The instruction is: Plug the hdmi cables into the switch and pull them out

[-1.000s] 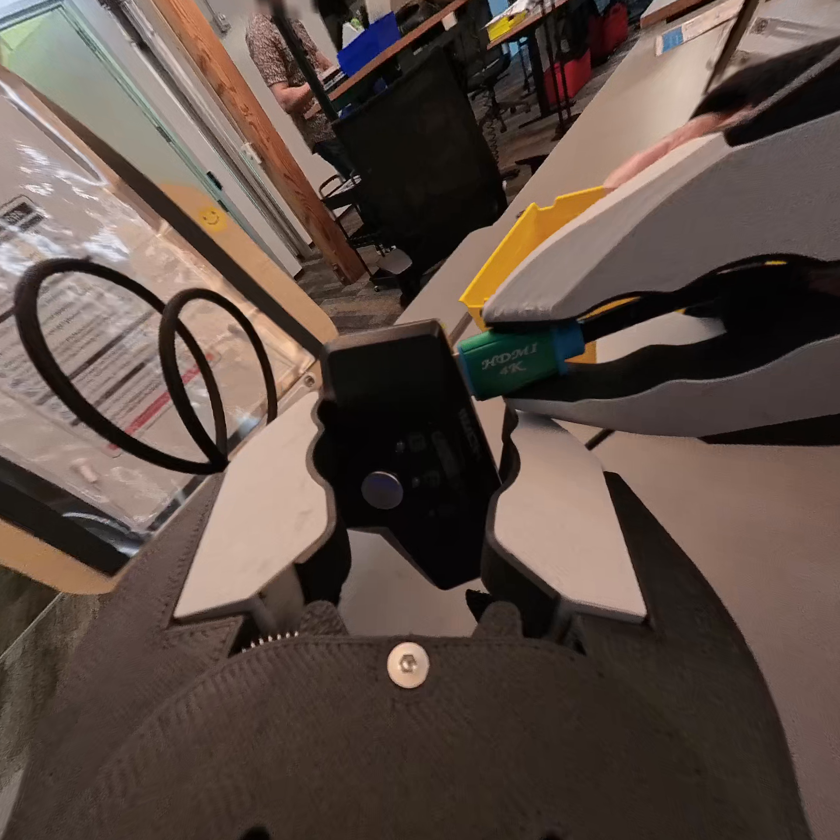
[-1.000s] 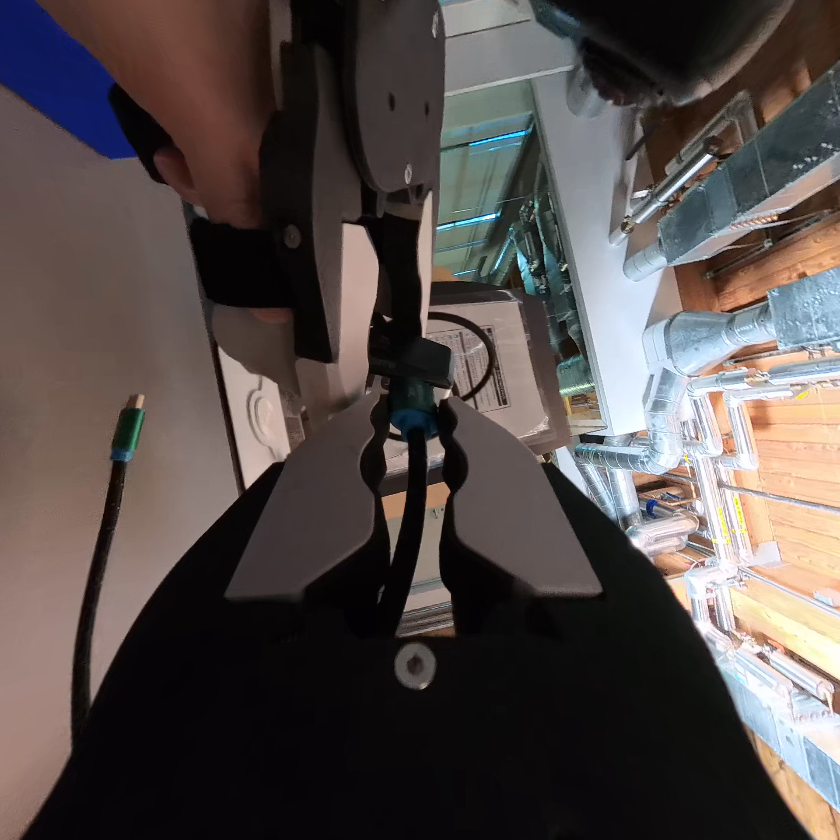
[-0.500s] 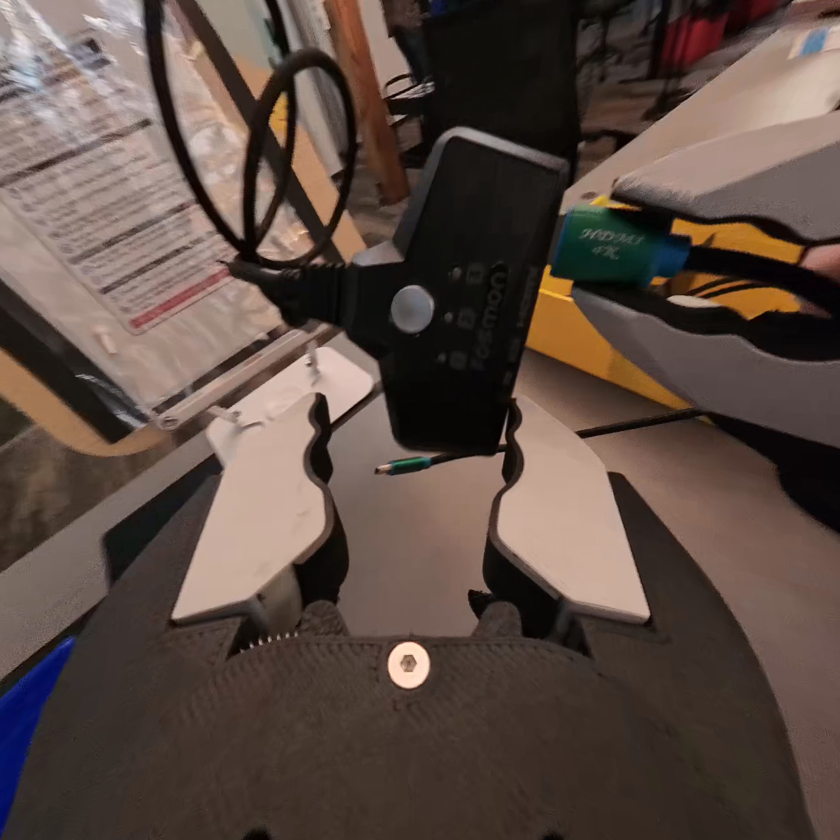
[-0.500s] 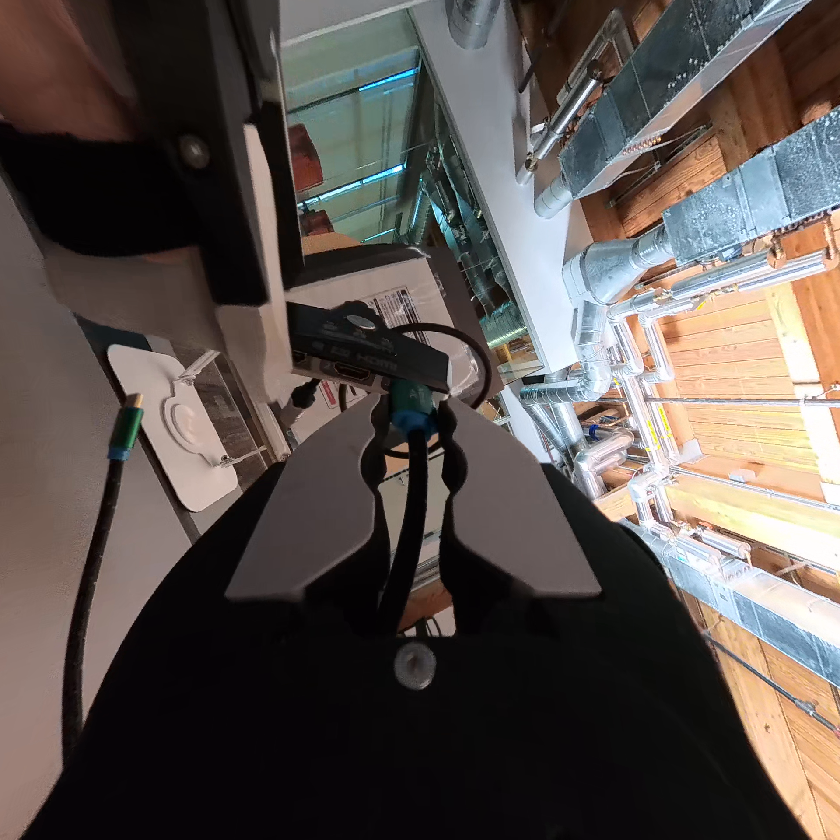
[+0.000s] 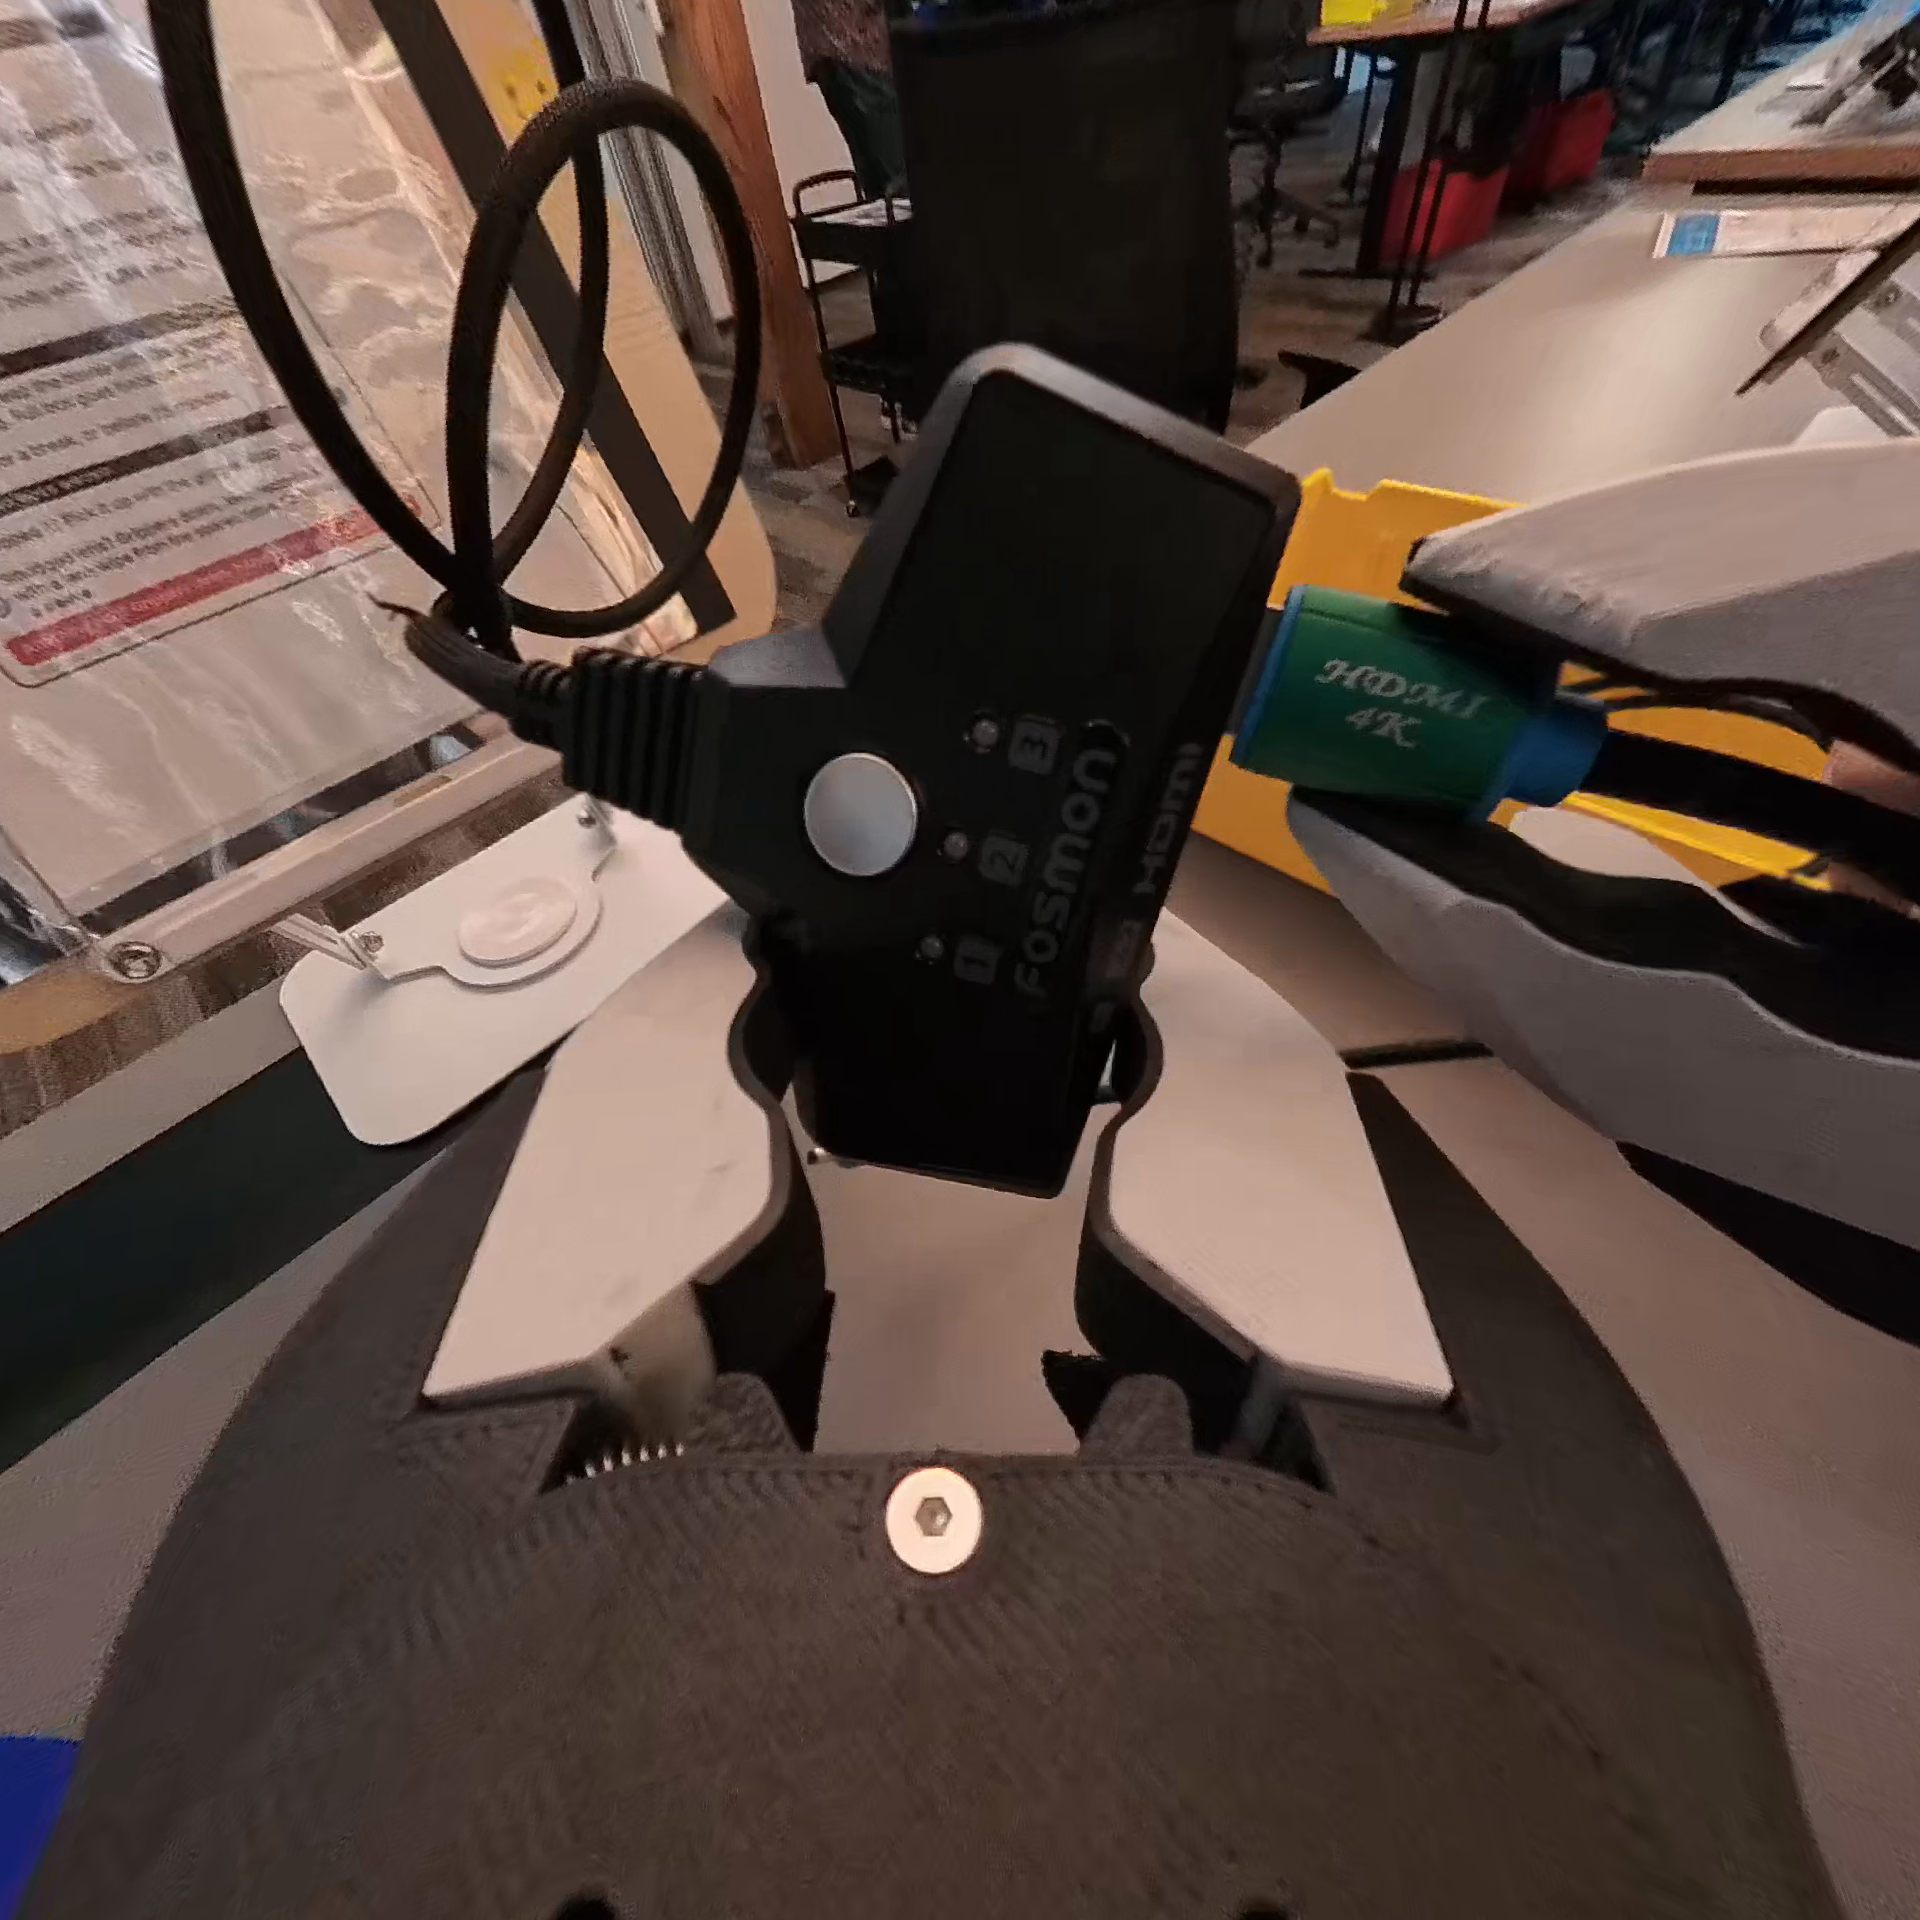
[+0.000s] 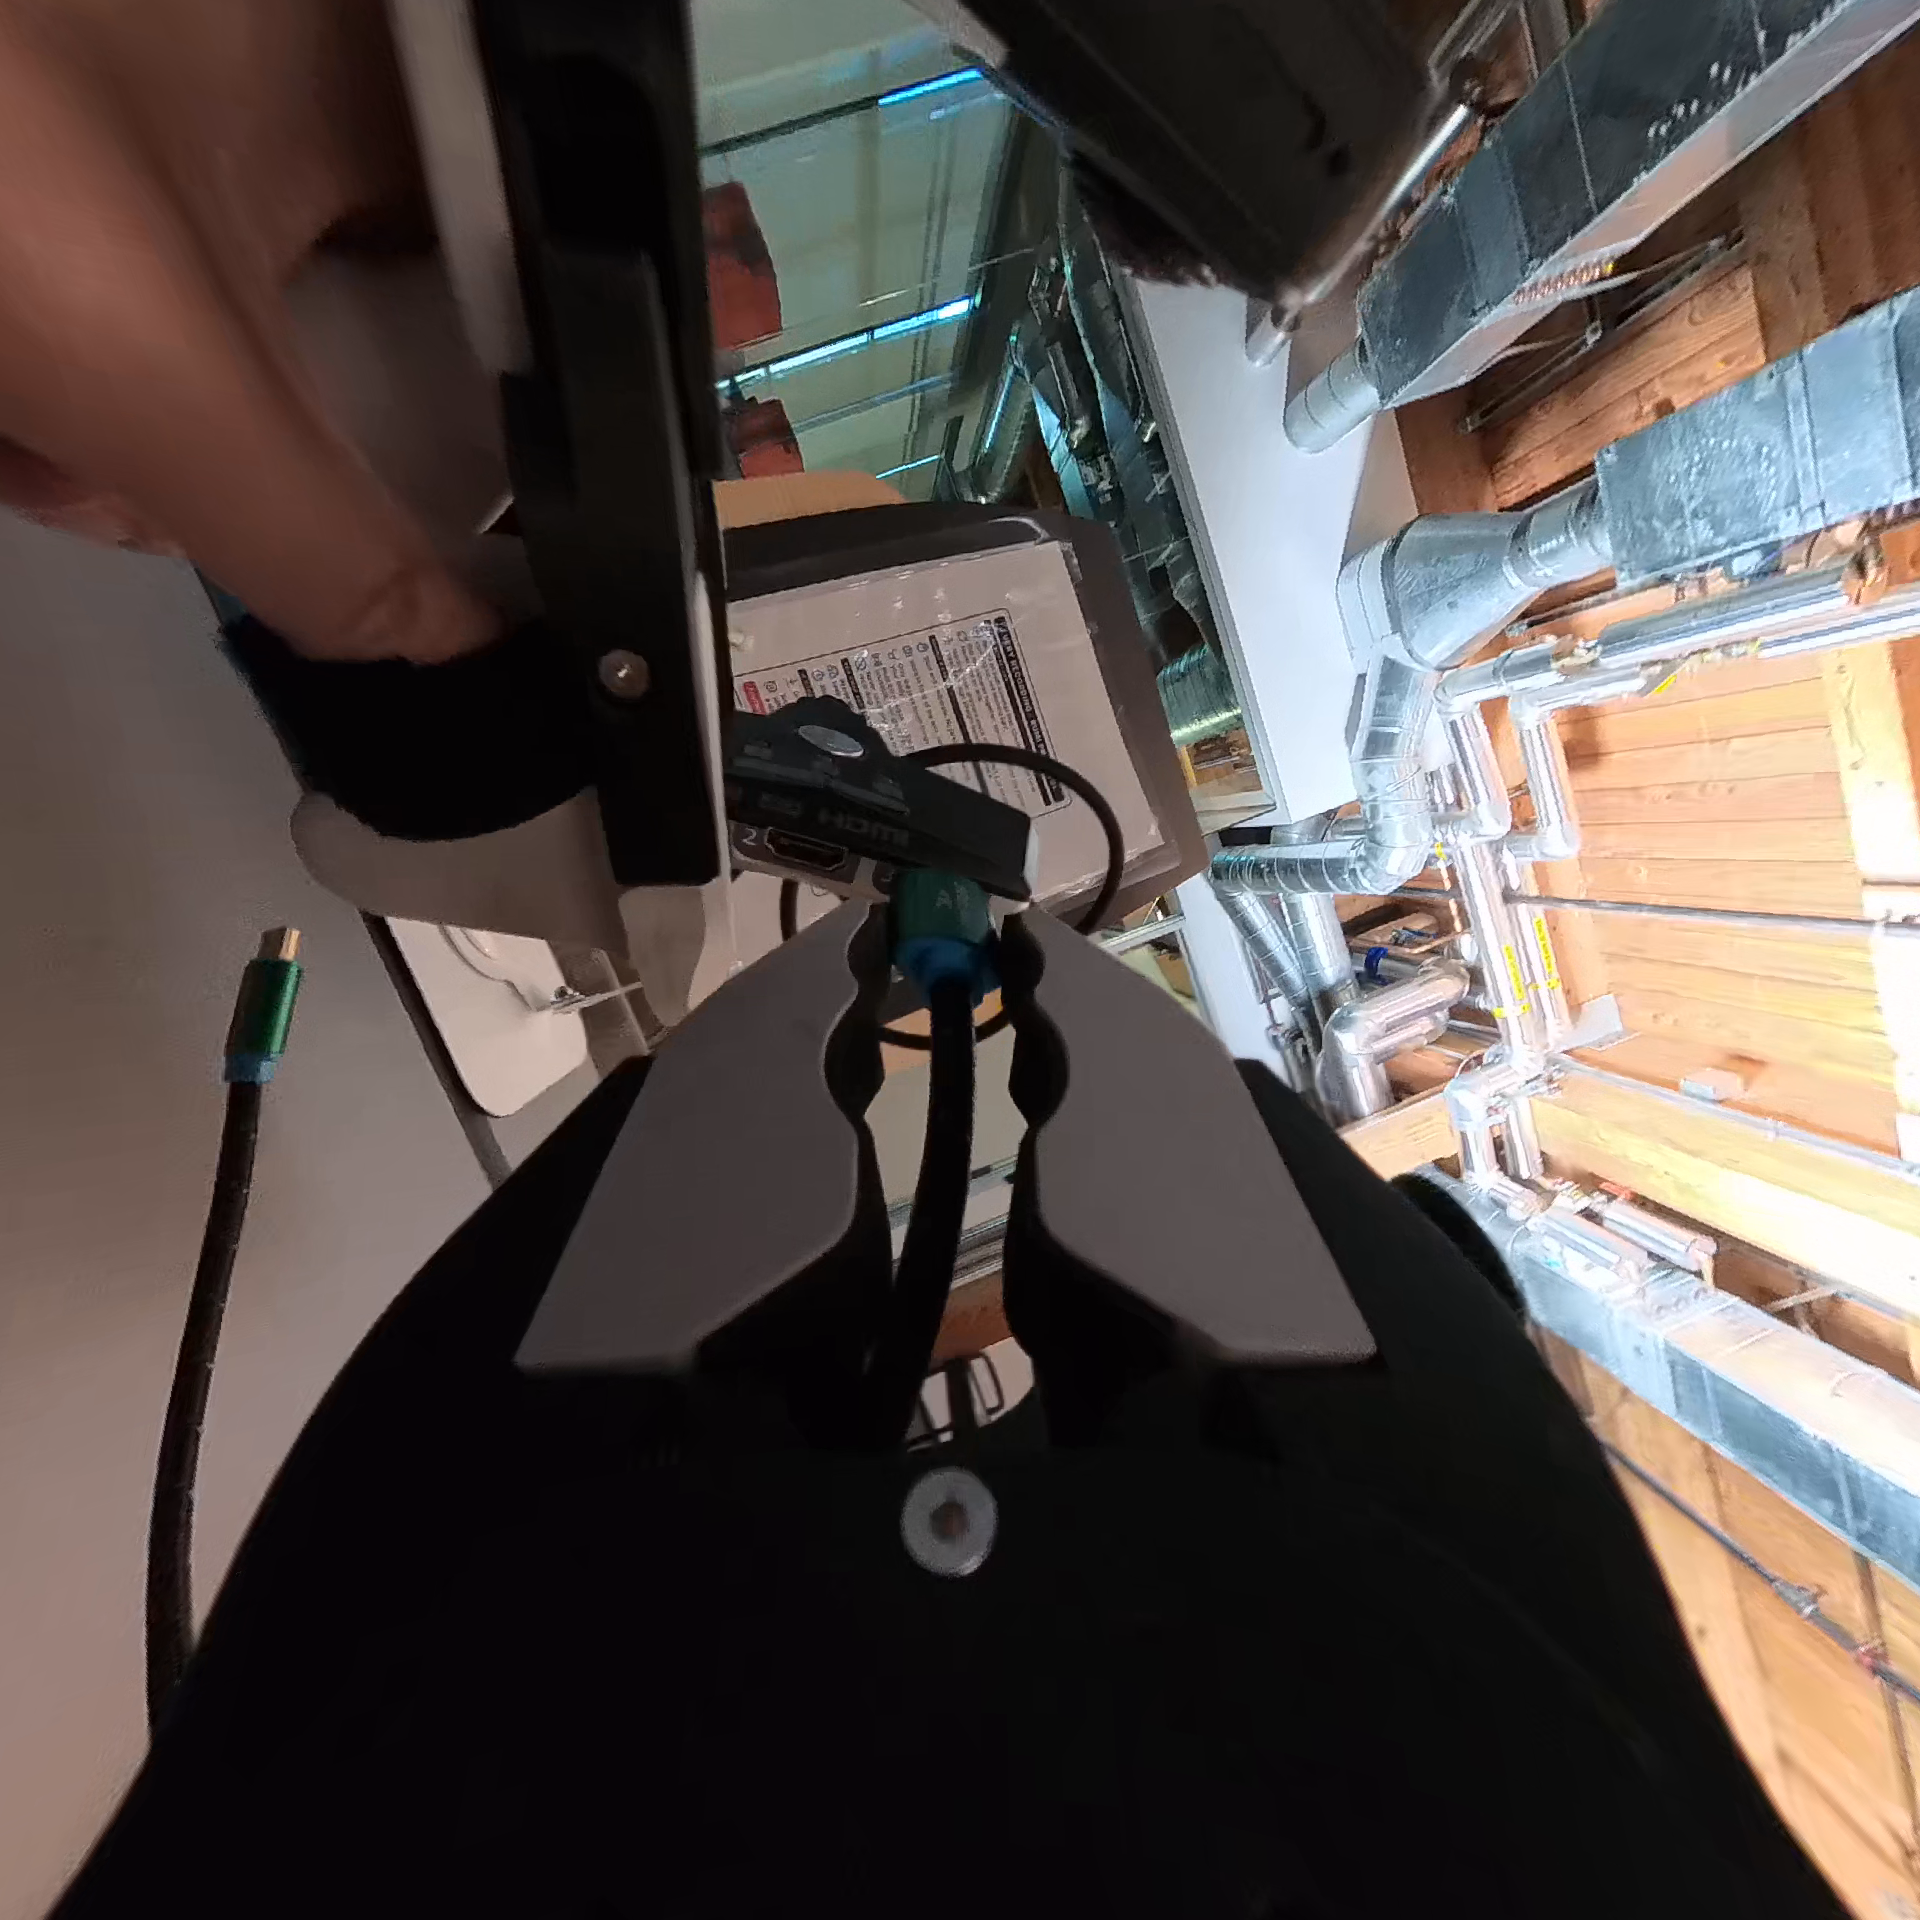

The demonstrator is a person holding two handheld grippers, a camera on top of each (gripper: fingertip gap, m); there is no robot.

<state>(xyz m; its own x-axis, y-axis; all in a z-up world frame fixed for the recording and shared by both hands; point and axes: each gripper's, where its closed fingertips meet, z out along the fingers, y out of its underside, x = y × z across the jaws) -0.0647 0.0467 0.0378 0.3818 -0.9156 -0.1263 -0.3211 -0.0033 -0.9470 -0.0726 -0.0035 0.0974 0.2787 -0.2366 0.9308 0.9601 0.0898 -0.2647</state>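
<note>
Each gripper is built from a black, ribbed printed body with a silver hex screw at its centre. On the left gripper, two flat grey fingers with scalloped inner edges are seen; the right gripper looks alike, and a black strap, possibly fabric, is worn on the hand beyond its tips.

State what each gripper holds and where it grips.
Left gripper clamps the black switch by its lower end. Right gripper pinches the green HDMI plug across its housing.
</note>
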